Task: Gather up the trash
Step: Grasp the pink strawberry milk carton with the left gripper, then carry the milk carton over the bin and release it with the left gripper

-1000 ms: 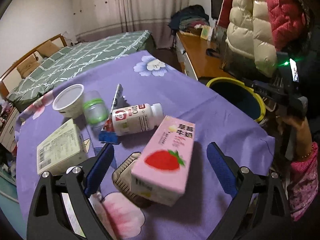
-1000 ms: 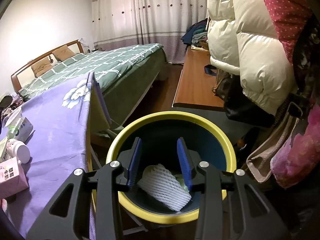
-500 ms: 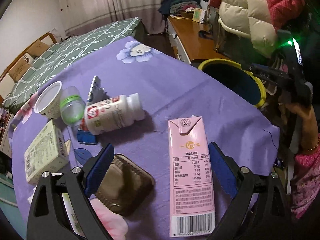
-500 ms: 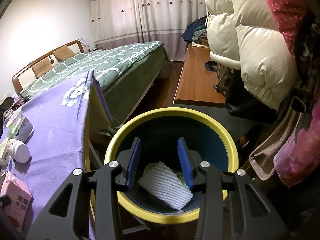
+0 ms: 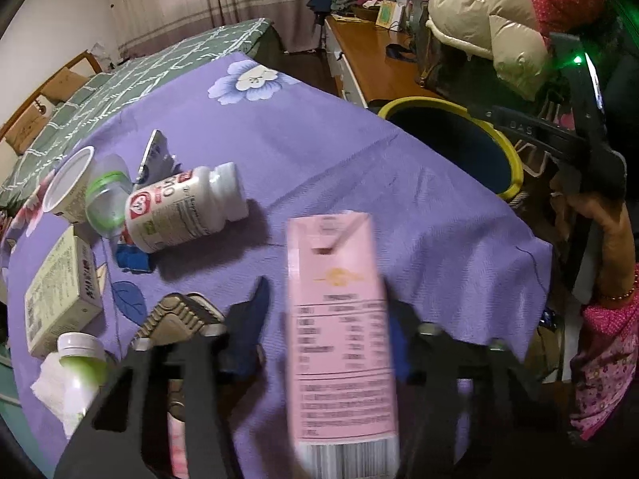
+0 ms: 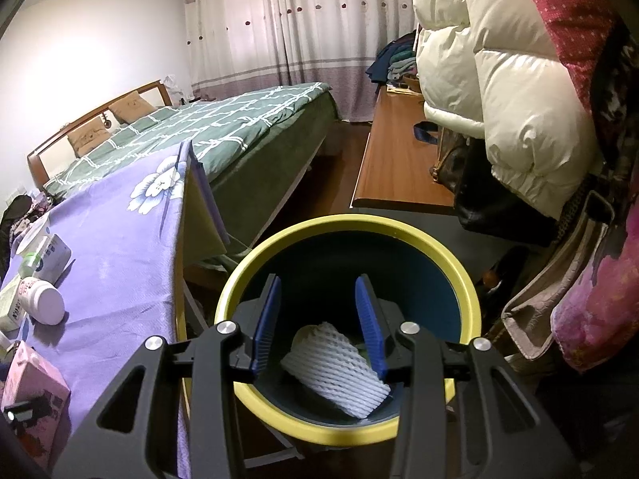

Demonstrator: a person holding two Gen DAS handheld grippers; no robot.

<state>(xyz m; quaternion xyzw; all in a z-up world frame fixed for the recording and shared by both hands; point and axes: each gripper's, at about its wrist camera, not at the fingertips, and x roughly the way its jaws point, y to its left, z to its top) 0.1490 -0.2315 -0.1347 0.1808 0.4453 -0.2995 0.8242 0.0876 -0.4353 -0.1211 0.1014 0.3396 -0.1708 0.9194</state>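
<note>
A pink milk carton (image 5: 339,331) stands between the blue pads of my left gripper (image 5: 327,319), which has closed in on it above the purple tablecloth (image 5: 319,151); the view is blurred. The carton also shows in the right wrist view (image 6: 32,383). My right gripper (image 6: 317,319) is open and empty over the yellow-rimmed bin (image 6: 463,279), which holds a white foam net (image 6: 335,371). The bin (image 5: 511,151) stands off the table's right edge.
On the cloth lie a white bottle (image 5: 187,211), a clear cup (image 5: 108,199), a paper cup (image 5: 66,183), a beige box (image 5: 60,295), a brown tray (image 5: 179,315) and a green-capped bottle (image 5: 80,363). A bed (image 6: 199,127), wooden bench (image 6: 399,159) and hanging coats (image 6: 499,80) surround the bin.
The carton went from lying flat to upright. My left gripper's jaws have narrowed around it. My right gripper has stayed over the bin.
</note>
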